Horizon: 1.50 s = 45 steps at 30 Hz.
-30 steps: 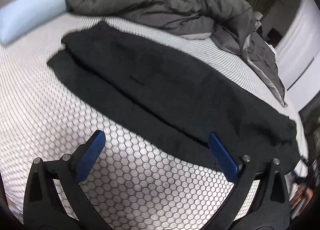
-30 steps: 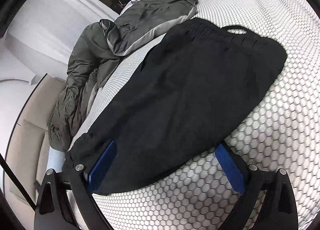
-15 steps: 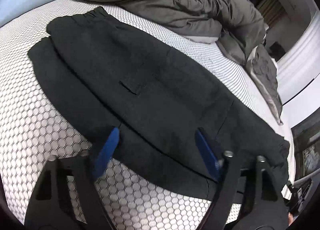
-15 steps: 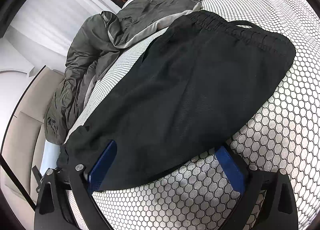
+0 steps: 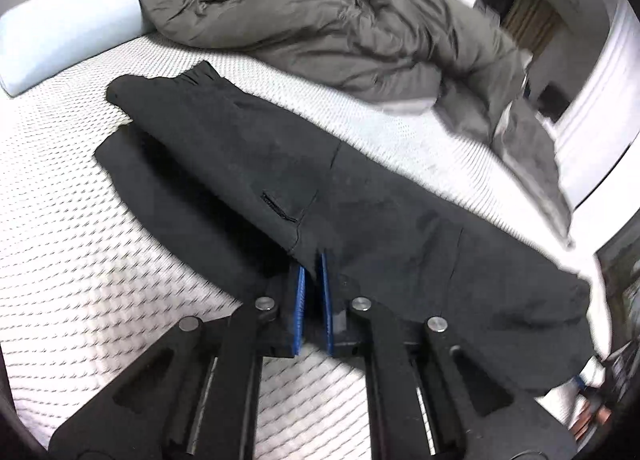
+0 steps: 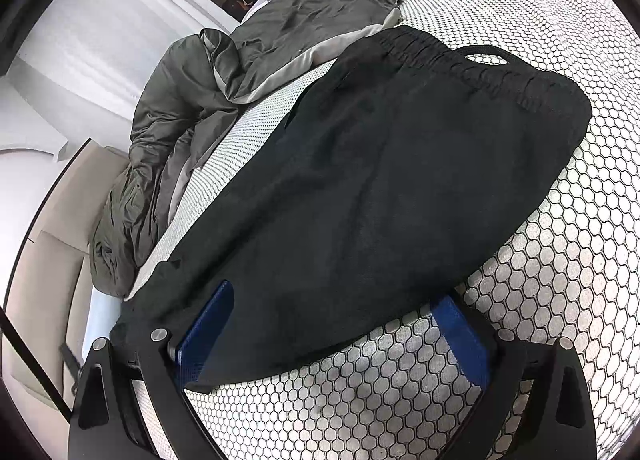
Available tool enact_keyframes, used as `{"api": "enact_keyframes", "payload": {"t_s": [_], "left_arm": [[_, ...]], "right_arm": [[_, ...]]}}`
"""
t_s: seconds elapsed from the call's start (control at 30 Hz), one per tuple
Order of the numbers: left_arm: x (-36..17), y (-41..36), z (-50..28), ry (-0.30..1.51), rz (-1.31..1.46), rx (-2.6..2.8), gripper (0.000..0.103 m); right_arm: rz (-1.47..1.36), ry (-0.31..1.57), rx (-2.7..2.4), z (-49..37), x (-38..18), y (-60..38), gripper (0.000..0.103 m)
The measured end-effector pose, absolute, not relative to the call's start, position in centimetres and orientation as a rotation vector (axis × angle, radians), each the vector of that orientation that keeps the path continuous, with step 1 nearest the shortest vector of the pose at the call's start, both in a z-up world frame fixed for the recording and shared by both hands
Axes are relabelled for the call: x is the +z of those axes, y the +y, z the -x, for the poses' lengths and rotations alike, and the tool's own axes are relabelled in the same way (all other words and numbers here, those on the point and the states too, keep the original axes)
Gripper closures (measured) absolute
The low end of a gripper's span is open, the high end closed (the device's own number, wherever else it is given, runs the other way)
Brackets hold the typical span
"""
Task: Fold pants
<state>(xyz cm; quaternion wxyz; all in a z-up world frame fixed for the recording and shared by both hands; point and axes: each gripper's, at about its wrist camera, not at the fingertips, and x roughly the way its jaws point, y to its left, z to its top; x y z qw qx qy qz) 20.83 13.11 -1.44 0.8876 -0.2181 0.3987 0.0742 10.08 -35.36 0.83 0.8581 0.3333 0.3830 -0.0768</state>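
Note:
Black pants [image 5: 360, 199] lie lengthwise on the bed, folded leg over leg, with the elastic waistband [image 6: 460, 55] at the far end in the right wrist view. My left gripper [image 5: 312, 264] is at the pants' near edge. Its jaws are closing, and the blue pads [image 5: 299, 300] pinch a fold of the black fabric between them. My right gripper [image 6: 332, 296] stands open, straddling the near edge of the pants [image 6: 400, 159]. Its left pad [image 6: 208, 324] rests on the cloth and its right pad [image 6: 460, 336] over the bed cover.
The bed has a white honeycomb-patterned cover [image 5: 60, 240]. A crumpled grey duvet [image 5: 320, 19] lies along the far side beyond the pants, beside a light blue pillow [image 5: 68, 47]. A beige headboard [image 6: 40, 260] borders the bed. The bed's edge falls away at the right of the left wrist view.
My left gripper moved forward onto the pants' near edge and its jaws came from wide apart to nearly together on the fabric. The right gripper stayed open and hardly moved.

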Motion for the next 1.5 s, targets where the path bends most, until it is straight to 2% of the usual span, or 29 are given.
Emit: {"api": "enact_keyframes", "payload": {"t_s": [0.1,0.2,0.23,0.27,0.33,0.37,0.73,0.93,1.0,1.03,1.07,1.1,1.13,1.27,1.4,1.5], "left_arm": [[-3.6,13.5,-21.1,0.924,0.45,0.169,0.095],[-3.2,13.8,-21.1,0.917,0.445,0.18,0.087],[-3.0,13.8,-21.1,0.907,0.44,0.187,0.078],[-2.5,14.0,-21.0,0.883,0.438,0.198,0.063],[-2.0,14.6,-20.8,0.853,0.455,0.229,0.046],[-2.0,15.1,-20.2,0.847,0.467,0.24,0.044],[-3.5,26.0,-21.4,0.778,0.746,0.366,0.044],[-3.9,27.0,-22.2,0.761,0.737,0.345,0.044],[-3.9,26.7,-22.7,0.76,0.733,0.337,0.047],[-3.9,26.6,-22.8,0.756,0.726,0.342,0.057],[-3.8,26.3,-22.9,0.75,0.713,0.349,0.076],[-3.6,26.1,-23.0,0.751,0.689,0.349,0.086],[-3.4,25.9,-22.9,0.751,0.67,0.347,0.101],[-1.9,26.5,-21.9,0.688,0.658,0.34,0.101],[-5.4,27.8,-22.4,0.833,0.704,0.396,0.1],[-4.9,28.1,-22.1,0.813,0.743,0.382,0.099]], "right_arm": [[-0.698,0.809,-0.164,-10.1,0.7,-35.5,0.003],[-0.697,0.806,-0.163,-10.1,0.8,-35.6,0.003],[-0.701,0.805,-0.162,-10.0,0.8,-35.6,0.003],[-0.704,0.803,-0.16,-10.0,0.8,-35.6,0.003],[-0.707,0.799,-0.161,-9.8,0.9,-35.7,0.003],[-0.707,0.797,-0.162,-9.7,0.8,-35.7,0.003],[-0.777,0.754,-0.228,-8.0,1.1,-38.6,0.003],[-0.749,0.777,-0.226,-9.1,1.1,-38.0,0.003],[-0.747,0.78,-0.222,-9.3,1.1,-37.8,0.003],[-0.745,0.78,-0.221,-9.4,1.1,-37.7,0.003],[-0.744,0.78,-0.221,-9.4,1.2,-37.7,0.003],[-0.746,0.78,-0.22,-9.4,1.2,-37.8,0.003],[-0.749,0.78,-0.22,-9.4,1.1,-37.8,0.003],[-0.76,0.772,-0.225,-9.0,1.1,-38.3,0.003],[-0.78,0.769,-0.219,-8.7,1.0,-38.8,0.003],[-0.784,0.769,-0.207,-8.5,1.1,-38.9,0.003]]}}
